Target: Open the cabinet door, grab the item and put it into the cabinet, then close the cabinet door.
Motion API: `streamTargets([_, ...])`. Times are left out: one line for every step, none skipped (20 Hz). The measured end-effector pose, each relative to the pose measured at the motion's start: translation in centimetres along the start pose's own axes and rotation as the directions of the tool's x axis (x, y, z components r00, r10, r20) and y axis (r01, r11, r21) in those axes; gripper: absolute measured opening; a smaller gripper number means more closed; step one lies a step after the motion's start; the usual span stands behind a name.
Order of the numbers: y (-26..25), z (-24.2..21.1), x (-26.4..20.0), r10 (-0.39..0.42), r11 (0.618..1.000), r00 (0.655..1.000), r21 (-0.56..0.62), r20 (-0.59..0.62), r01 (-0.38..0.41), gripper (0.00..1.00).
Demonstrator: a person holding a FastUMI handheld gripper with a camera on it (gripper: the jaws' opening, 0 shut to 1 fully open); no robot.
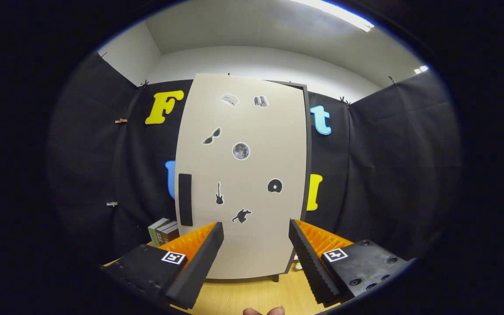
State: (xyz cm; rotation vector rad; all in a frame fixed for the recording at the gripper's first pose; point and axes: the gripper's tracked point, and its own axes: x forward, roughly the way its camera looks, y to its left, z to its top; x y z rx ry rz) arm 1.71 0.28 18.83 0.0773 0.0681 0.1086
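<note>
Wood-grain desk (252,293) at the near edge, with the tips of a person's hand (264,311) just showing under the tool.

Gripper (256,224) released: fingers spread wide, nothing between them, no contact with anything. Held low over the desk near its front edge, roughly level, aimed square at the lower middle of the cabinet door (243,245).

Door beige, stickered, standing just beyond the fingers toward the back of the desk. Looks shut or very near it against the dark cabinet frame (308,144); no opening into the inside visible. Black vertical handle (185,199) on the door's left edge, left of the left finger's line.

Books (163,232) upright on the desk at the cabinet's left, near its foot. Small pinkish thing (298,264) at the cabinet's right foot, too small to identify. Cannot tell which is the item, or whether it is inside.

Step, as a judgement: fits either door closed with the item outside, or door closed again with the item stowed. Not settled by this view. Any door work would go through the handle: shift left, narrow the span.
</note>
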Motion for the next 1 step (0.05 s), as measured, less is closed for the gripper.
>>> streamTargets([0.06,-0.04,-0.05,0.002,1.000,1.000,0.001,-0.002,-0.002,0.98])
